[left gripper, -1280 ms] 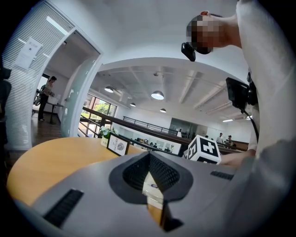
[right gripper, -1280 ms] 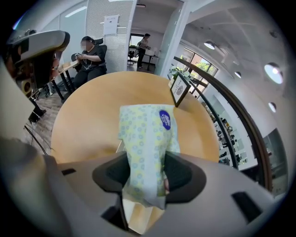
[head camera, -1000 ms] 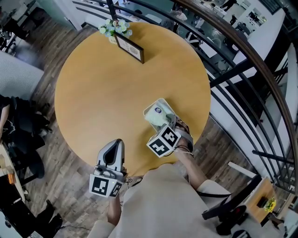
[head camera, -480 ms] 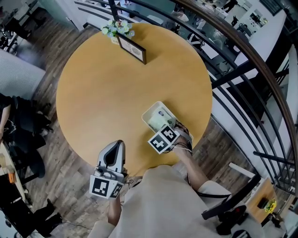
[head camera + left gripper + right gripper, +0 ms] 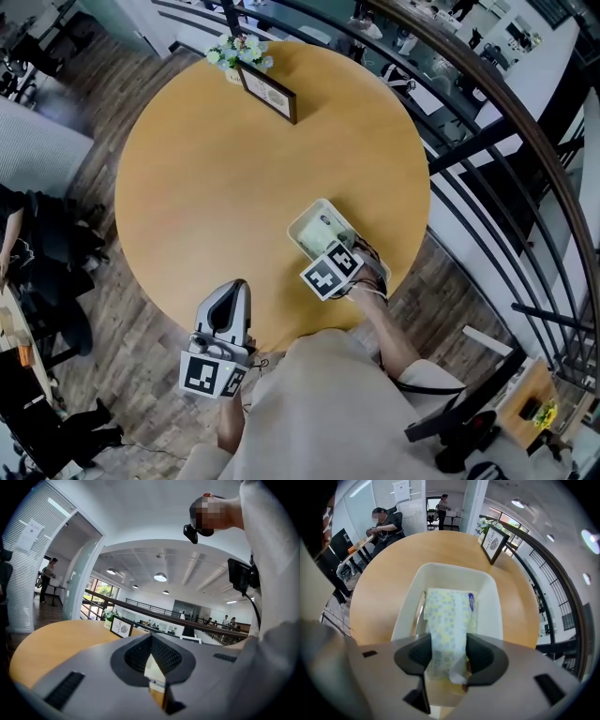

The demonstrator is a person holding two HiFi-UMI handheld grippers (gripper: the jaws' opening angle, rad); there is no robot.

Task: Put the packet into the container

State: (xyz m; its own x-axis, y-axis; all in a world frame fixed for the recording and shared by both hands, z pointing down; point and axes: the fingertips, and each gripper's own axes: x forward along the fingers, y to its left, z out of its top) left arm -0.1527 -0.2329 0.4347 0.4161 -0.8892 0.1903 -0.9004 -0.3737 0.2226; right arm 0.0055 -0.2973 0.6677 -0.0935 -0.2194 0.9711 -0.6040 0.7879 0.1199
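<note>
One round table (image 5: 216, 187) fills most of the head view, & most of its top is bare. One white tub (image 5: 305, 221) sits close to the table's near-right edge, not over it. Past that edge runs a dark railing (image 5: 487, 131), so room is tight on that side & wide on the other. At the far edge stand 1 frame (image 5: 270, 95) & 1 bunch of flowers (image 5: 238, 53), well apart from the tub.

2 grippers. R gripper (image 5: 449, 654) points steeply down over the tub's near end & pinches 1 packet (image 5: 449, 616): both pads press its sides. The packet's far end is down inside the tub, between its walls; the near end is up in the jaws. L gripper (image 5: 233, 285) hangs at the table's near edge, well apart from the tub, tips pressed together w/ nothing in them.

Head view: the marker cube (image 5: 331, 272) hides the R jaws, so only a bit of packet shows. R gripper view shows the grip, the packet's dots & a blue label (image 5: 471, 601) at its far end, plus 2 people (image 5: 384, 527) past the table, 1 sitting, 1 standing. L gripper view shows the frame from low down, ceiling lamps (image 5: 160, 577) & 1 person (image 5: 48, 573) standing by a doorway (image 5: 70, 573).
</note>
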